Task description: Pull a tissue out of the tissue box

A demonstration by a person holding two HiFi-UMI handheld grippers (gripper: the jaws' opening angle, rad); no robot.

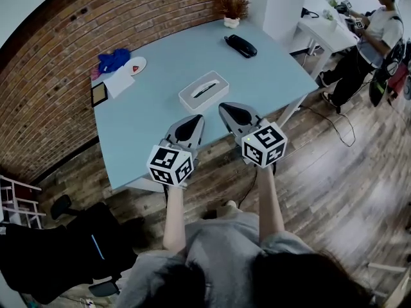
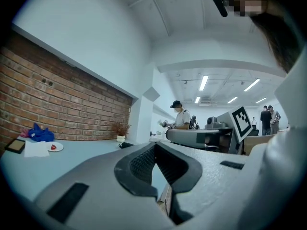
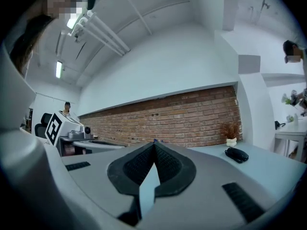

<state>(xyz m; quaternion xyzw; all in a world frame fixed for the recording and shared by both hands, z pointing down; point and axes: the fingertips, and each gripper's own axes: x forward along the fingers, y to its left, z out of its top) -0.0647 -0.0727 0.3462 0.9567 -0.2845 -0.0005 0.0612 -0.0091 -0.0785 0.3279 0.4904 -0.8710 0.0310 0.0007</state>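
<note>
The white tissue box [image 1: 203, 90] lies mid-table on the light blue table [image 1: 270, 76], its dark slot facing up; I see no tissue sticking out. Both grippers hover side by side over the table's near edge, just short of the box. My left gripper [image 1: 198, 117] is shut and holds nothing, with its jaws meeting at the tip in the left gripper view [image 2: 154, 146]. My right gripper [image 1: 224, 106] is also shut and empty [image 3: 154, 143]. The box is hidden in both gripper views.
A black case [image 1: 241, 45] and a potted plant [image 1: 230, 8] sit at the far end. A blue cloth [image 1: 113, 60], a white plate [image 1: 136, 65], paper [image 1: 119, 82] and a dark tablet [image 1: 99, 94] lie by the brick wall. A person [image 1: 372, 37] stands by a white desk [image 1: 321, 27].
</note>
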